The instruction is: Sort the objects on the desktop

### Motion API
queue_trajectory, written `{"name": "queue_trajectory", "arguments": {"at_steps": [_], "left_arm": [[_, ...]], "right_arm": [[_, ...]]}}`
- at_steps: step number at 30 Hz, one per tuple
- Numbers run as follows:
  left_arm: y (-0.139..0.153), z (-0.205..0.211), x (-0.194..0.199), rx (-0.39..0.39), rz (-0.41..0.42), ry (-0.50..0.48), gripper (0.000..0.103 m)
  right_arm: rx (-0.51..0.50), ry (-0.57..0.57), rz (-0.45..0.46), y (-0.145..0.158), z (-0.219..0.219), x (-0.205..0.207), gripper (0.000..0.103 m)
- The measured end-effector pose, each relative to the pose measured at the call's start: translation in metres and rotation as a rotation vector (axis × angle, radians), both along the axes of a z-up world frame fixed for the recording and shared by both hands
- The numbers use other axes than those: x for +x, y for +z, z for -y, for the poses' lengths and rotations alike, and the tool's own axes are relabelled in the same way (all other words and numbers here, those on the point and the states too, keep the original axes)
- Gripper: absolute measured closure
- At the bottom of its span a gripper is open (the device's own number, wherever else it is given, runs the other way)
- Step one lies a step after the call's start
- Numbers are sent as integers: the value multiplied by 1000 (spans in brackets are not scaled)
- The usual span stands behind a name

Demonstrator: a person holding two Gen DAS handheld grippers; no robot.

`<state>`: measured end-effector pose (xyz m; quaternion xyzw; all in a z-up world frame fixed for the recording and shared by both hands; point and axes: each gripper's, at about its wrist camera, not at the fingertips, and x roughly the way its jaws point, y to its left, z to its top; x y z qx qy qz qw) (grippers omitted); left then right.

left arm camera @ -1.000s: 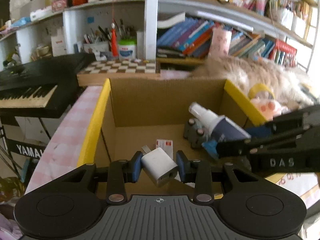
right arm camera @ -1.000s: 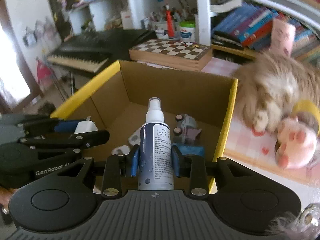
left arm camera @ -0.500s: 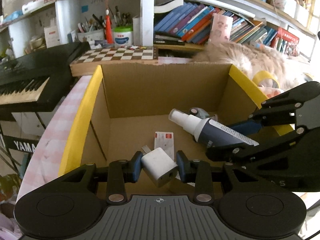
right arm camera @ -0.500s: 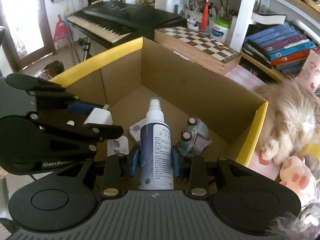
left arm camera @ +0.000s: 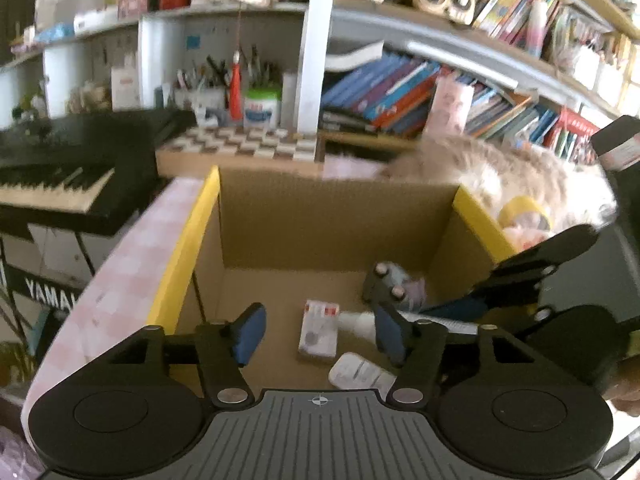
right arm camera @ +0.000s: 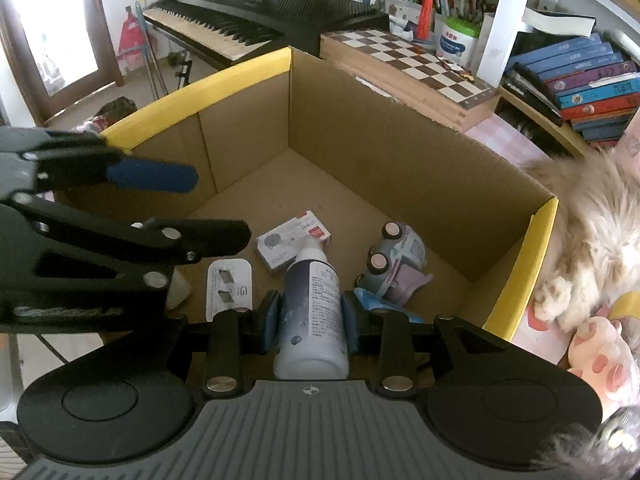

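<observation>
Bookshelves, a keyboard and a chessboard stand behind the cardboard box (right arm camera: 400, 152) on the desk. Over it, the left gripper (left arm camera: 316, 332) has just been opening and its jaws stand apart, empty; the white charger (right arm camera: 230, 292) lies on the box floor. The right gripper (right arm camera: 308, 316) clamps the spray bottle (right arm camera: 310, 312), nozzle down inside the box. Next, probably, releasing it beside the toy car (right arm camera: 394, 264). The left view is blurred.

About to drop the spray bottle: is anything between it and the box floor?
Partly. The spray bottle, clamped in the right gripper, points at the small carton lying under its nozzle. White charger lies left, toy car right; bare cardboard box floor beyond.
</observation>
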<state>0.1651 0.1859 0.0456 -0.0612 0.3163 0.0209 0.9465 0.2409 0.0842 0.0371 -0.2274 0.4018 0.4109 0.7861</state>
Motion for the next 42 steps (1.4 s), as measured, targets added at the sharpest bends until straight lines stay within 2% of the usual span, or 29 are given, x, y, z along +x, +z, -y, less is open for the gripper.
{"name": "queue_trajectory", "arguments": {"at_steps": [2, 6, 11, 22, 29, 35, 42], "left_arm": [[4, 3, -3, 1, 26, 5, 35], [11, 4, -10, -18, 59, 34, 30], [18, 7, -20, -14, 88, 54, 29], [31, 33, -57, -10, 157, 54, 28], [30, 47, -87, -1, 169, 65, 28], [28, 59, -119, 48, 174, 91, 28], [27, 65, -152, 43, 166, 107, 27]], "right_arm": [[-1, -2, -2, 0, 0, 0, 73], [45, -17, 19, 6, 4, -3, 56], [125, -81, 79, 21, 19, -18, 49], [248, -294, 203, 52, 78, -53, 48], [294, -402, 261, 57, 110, -83, 48], [309, -465, 265, 54, 131, -115, 48], [307, -487, 267, 52, 145, -157, 47]]}}
